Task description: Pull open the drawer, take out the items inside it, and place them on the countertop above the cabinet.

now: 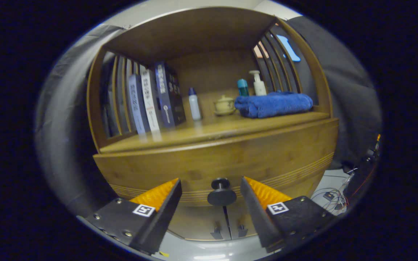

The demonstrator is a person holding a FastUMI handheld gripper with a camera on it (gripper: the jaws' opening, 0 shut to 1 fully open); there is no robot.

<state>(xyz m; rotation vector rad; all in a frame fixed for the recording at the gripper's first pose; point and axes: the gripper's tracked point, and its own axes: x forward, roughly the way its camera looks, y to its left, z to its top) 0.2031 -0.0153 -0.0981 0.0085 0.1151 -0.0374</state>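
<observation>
Gripper fingers are standing wide apart, low centre of frame, with the drawer knob sitting in the open gap between them, touching neither. Drawer front is blocking straight ahead. Countertop above is lying bare along its front edge; farther back, books at left, a white bottle, a small pot and a folded blue towel at right are crowding it.
</observation>
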